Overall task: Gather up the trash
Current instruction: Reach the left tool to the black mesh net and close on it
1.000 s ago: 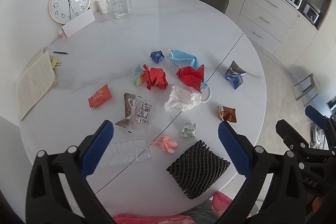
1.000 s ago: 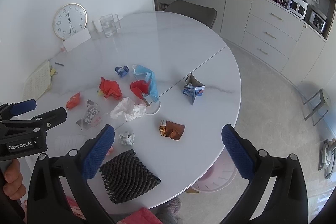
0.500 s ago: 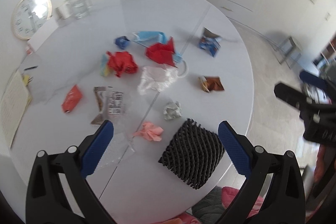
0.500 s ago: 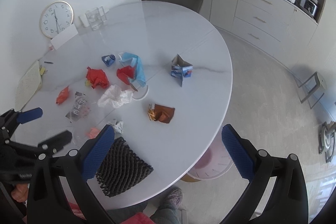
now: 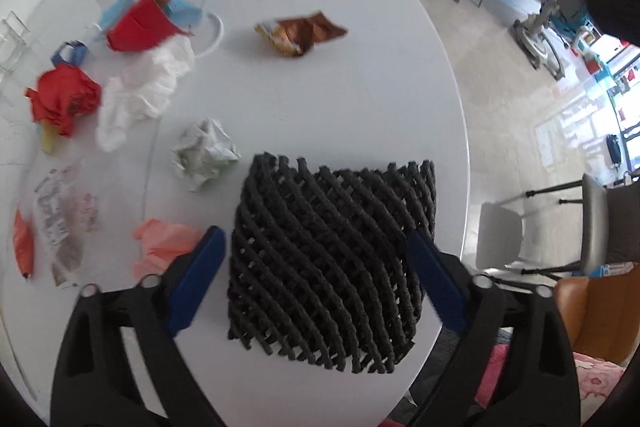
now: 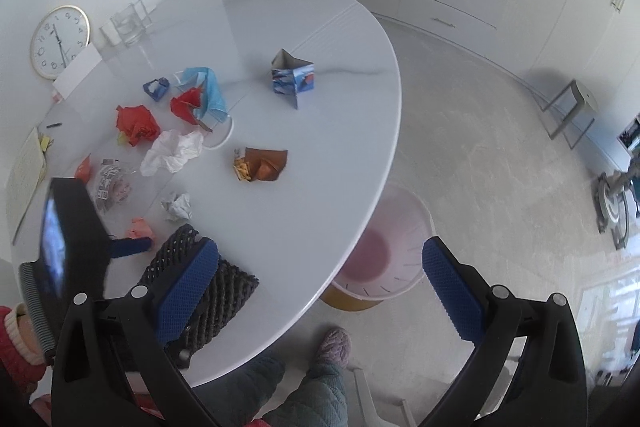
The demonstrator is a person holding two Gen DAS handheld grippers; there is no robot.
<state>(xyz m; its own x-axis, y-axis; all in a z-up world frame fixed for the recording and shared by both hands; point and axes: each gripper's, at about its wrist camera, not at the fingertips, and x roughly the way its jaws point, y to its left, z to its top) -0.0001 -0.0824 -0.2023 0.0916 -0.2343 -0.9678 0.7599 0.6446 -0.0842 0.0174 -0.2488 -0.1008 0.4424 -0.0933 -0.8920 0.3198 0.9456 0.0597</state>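
Left claw, jaws closing, straddles the black foam net sleeve at the near edge of the white table; pads not yet pressing. Right claw is wide open, empty, above the pink bin on the floor.

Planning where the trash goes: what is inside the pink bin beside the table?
The pink bin on the floor looks empty: its bare pinkish bottom and ribbed wall show, with no trash visible. The white table edge covers its near-left part, so that corner cannot be checked.
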